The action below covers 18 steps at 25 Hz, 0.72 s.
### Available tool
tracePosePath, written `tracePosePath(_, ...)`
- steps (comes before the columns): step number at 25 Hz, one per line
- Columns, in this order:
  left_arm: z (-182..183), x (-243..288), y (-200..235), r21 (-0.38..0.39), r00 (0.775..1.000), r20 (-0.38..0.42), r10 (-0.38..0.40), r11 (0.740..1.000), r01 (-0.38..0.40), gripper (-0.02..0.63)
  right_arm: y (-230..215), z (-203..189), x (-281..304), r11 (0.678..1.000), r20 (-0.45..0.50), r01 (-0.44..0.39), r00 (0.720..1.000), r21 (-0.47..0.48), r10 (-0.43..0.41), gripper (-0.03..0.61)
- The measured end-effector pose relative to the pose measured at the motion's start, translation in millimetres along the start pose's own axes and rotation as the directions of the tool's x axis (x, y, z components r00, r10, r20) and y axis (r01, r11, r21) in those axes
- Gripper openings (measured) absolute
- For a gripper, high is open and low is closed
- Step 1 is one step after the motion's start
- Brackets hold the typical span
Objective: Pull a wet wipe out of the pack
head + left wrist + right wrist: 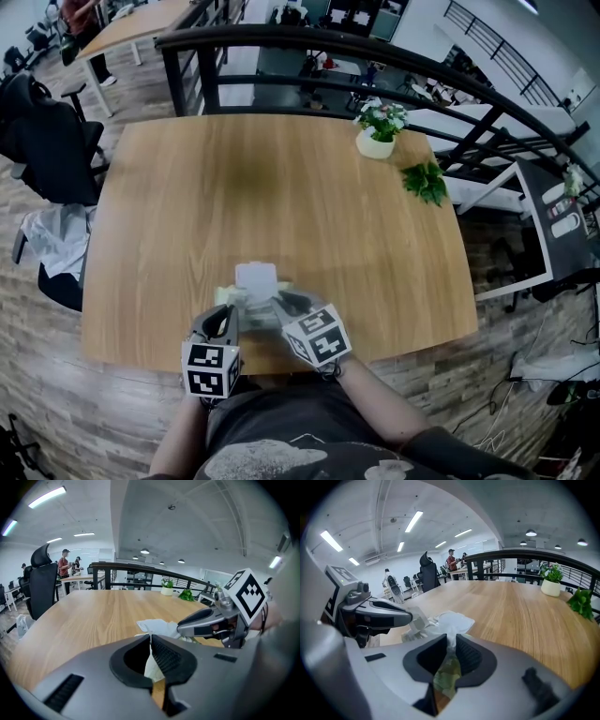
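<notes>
as left fingers (171,658) pinch crumpled white wet wipe (157,626), right fingers (469,656) clamp greenish pack (447,673)

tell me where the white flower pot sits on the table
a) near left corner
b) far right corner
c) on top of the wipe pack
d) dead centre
b: in the head view the white flower pot stands at the far right corner of the table, with a green sprig lying just beside it.
</notes>
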State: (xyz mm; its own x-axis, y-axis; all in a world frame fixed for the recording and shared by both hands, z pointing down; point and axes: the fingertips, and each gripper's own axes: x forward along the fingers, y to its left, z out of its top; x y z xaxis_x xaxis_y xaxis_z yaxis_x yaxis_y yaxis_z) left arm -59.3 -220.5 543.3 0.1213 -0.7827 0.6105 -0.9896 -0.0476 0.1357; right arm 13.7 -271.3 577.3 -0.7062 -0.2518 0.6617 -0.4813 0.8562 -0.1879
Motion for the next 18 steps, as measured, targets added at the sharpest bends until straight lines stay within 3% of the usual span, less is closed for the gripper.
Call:
tracePosePath(3,0,1,0,0.003,1.0,0.0,-0.007,1.0,0.007,0.025,3,1,0,1.0,0.005,0.001,1.0,-0.013,0.0,0.038)
tracePosePath(18,-4,-4,1,0.026,0.999,-0.005,-0.038,0.999,0.038,0.024,5,-6,-13,0.999,0.002,0.029,1.0,-0.025,-0.029,0.031)
